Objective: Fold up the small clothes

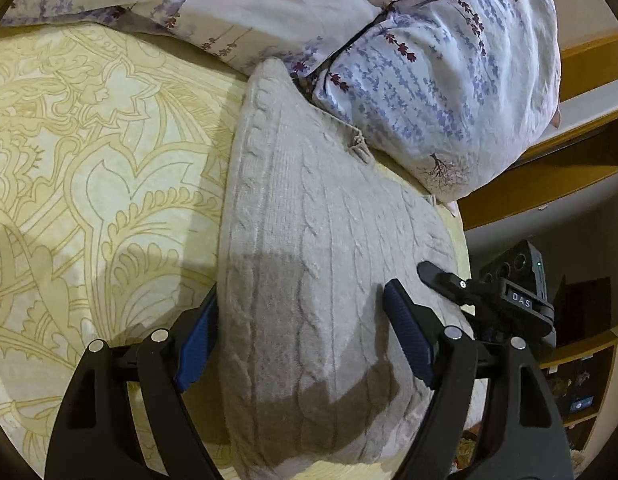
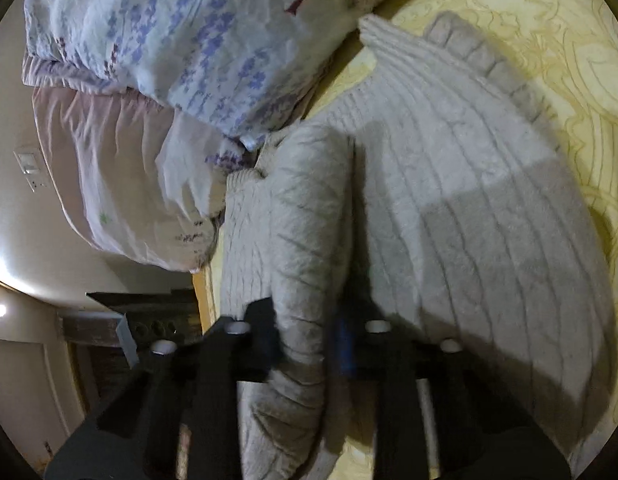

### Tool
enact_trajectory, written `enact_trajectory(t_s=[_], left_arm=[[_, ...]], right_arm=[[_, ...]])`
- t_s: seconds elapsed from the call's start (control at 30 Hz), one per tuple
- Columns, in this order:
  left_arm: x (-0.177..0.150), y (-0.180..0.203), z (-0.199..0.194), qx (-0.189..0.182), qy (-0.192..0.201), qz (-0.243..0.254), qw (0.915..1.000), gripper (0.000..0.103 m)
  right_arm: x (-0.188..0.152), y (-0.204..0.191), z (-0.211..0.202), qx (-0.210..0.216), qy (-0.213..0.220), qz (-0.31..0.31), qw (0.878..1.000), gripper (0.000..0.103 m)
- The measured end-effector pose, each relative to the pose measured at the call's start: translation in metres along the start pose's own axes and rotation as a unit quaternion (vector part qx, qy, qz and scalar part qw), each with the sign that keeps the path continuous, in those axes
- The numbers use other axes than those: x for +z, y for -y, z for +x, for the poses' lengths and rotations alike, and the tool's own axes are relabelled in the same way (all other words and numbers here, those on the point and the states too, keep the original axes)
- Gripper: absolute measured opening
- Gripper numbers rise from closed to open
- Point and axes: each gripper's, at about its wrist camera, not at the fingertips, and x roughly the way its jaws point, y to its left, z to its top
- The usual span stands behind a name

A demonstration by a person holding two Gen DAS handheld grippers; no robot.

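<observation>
A cream bedsheet [image 1: 89,152] with a yellow ornamental pattern is filling the left of the left wrist view, a lavender-printed duvet [image 1: 429,80] is lying bunched across the top, and wooden shelving [image 1: 581,360] is showing at the right edge.

Bed sheet [image 1: 89,168]: lying bare from 8 to 11 o'clock in the left wrist view, giving open passage. Floral duvet [image 1: 449,80]: bulking at 12 to 2 o'clock, blocking the far side. Knitted sweater [image 1: 309,260]: covering the centre. Right tool [image 1: 445,284]: crowding at 4 o'clock, beside the bed's edge.
</observation>
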Motion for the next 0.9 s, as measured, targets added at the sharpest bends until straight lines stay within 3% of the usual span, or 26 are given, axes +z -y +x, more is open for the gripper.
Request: enact_trajectory(t_s=[0.1,0.33,0.53,0.67,0.9], left_arm=[[-0.001,0.000,-0.003,-0.005,0.008,-0.007,0.9999,0.079],[-0.004,0.003,-0.016,-0.011,0.021,0.007,0.9997,0.082],[-0.011,0.011,-0.020,-0.010,0.014,0.037,0.9992,0.083],[-0.015,0.020,-0.012,-0.009,0.003,0.060,0.9982,0.083],[-0.020,0.030,-0.005,-0.006,-0.006,0.087,0.9962,0.083]], right_arm=[[-0.003,-0.034,-0.012,-0.034,0.037,-0.092,0.995,0.015],[-0.001,-0.080,-0.041,-0.097,0.095,-0.207,0.969,0.014],[0.002,-0.074,-0.068,-0.170,0.133,-0.245,0.945,0.014],[0.008,-0.055,-0.073,-0.204,0.136,-0.239,0.940,0.014],[0.006,-0.050,-0.068,-0.224,0.137,-0.264,0.928,0.014]])
